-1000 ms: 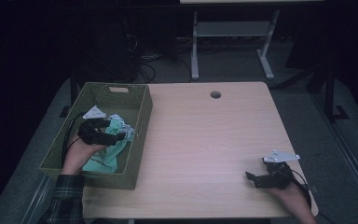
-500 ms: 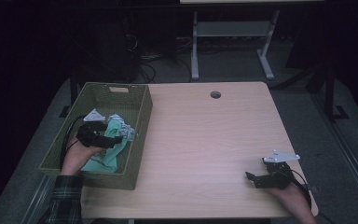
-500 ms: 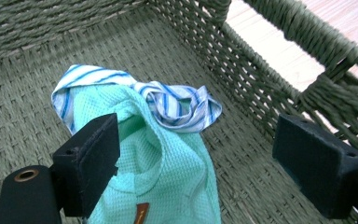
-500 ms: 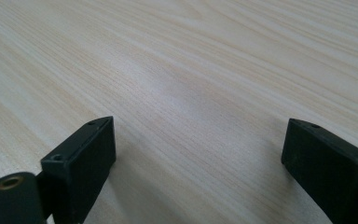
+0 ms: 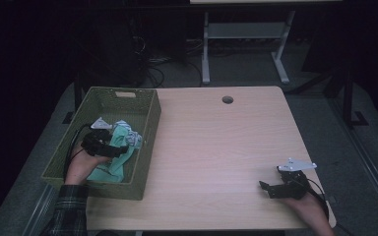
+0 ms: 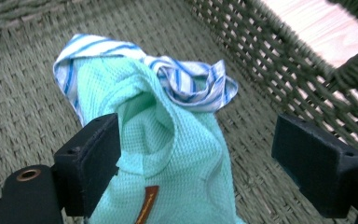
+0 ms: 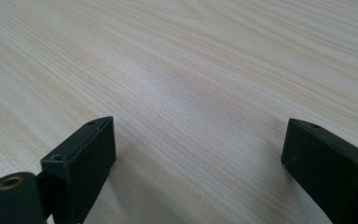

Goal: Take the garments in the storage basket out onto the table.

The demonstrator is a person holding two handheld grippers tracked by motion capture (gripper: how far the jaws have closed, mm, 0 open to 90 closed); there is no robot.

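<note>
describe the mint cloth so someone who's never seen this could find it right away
Find the green woven basket on the table's left edge. Inside it lie two crumpled cloths, with the open left tongs around one. That one is the mint cloth: plain mesh weave with a small orange tag, while the striped cloth beside it is white with blue lines.

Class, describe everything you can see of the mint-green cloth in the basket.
The mint-green cloth looks like a waffle-weave fabric, crumpled into a raised fold, with a small orange tag near its lower edge. It lies inside the woven green basket, partly over a blue-striped white cloth. The open left gripper straddles it, one jaw against the fabric.
</note>
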